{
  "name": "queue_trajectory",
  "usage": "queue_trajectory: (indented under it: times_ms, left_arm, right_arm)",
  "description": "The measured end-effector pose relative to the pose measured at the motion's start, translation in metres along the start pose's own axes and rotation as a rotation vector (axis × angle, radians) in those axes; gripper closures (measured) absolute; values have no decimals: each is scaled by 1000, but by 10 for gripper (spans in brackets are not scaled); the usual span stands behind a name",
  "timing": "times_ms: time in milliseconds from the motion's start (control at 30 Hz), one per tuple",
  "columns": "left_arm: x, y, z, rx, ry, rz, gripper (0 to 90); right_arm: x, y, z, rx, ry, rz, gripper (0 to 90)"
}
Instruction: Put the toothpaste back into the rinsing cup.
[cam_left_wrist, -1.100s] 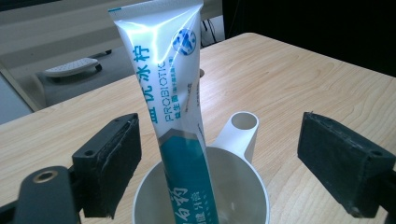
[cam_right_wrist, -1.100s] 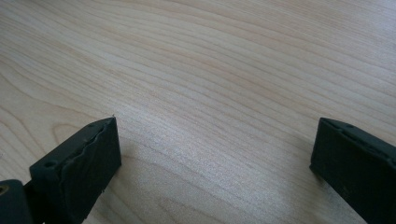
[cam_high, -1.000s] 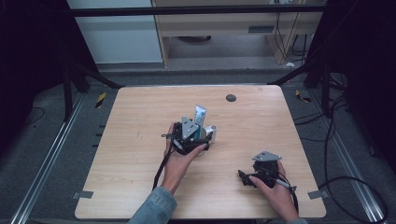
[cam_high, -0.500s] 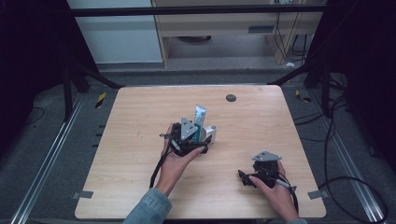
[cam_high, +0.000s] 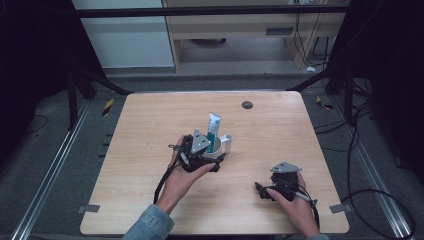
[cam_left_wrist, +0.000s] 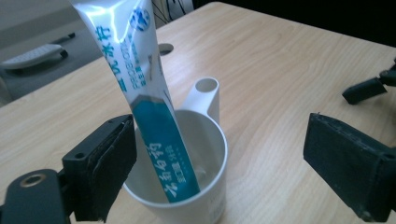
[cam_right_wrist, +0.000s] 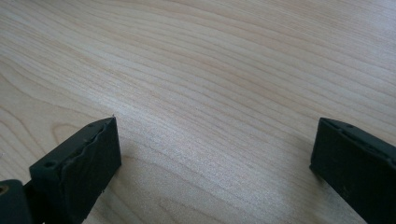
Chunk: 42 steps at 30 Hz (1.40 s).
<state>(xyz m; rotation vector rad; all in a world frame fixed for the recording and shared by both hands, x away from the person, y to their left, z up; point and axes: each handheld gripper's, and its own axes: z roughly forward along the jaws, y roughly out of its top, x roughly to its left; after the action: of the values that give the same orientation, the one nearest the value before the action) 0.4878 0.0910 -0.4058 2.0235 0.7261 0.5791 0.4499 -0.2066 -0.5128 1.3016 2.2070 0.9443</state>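
A toothpaste tube (cam_left_wrist: 140, 79) stands tilted in a white cup (cam_left_wrist: 205, 154) near the middle of the tabletop (cam_high: 280, 130). The left tool (cam_left_wrist: 219, 163) sits with its jaws apart on either side of the cup. At about four o'clock from the cup, the right tool (cam_right_wrist: 210, 172) rests low over bare wood, jaws apart.

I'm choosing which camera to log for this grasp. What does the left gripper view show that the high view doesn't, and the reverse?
Left gripper view: the print on the toothpaste tube, the tube's lower end resting inside the white cup, and the left gripper open, jaws apart either side of the cup.

High view: both hands, the right gripper low near the table's near edge, apart from the cup, and the whole table with the floor around it.

Both: tube leaning in the cup, cup handle, wooden tabletop, and the table's round dark hole.
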Motion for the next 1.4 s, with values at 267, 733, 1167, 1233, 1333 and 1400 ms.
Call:
queue_trajectory:
  times_ms: [267,733,1167,1233,1333,1400]
  left_arm:
    - [4,-9,-13,51,-22,11,67]
    - [38,-42,-46,128,50,-5,57]
    - [73,-74,-53,198,121,-57,56]
    - [77,-81,-54,212,133,-67,56]
    - [80,-88,-55,242,137,-67,56]
    - [85,-99,-57,264,147,-75,56]
  right_arm:
    - [0,0,0,1,-1,1,18]
    - [0,0,0,1,-1,3,17]
    - [0,0,0,0,-1,3,17]
    - [0,0,0,0,-1,2,18]
    - [0,0,0,0,-1,2,18]
    - [0,0,0,1,-1,3,18]
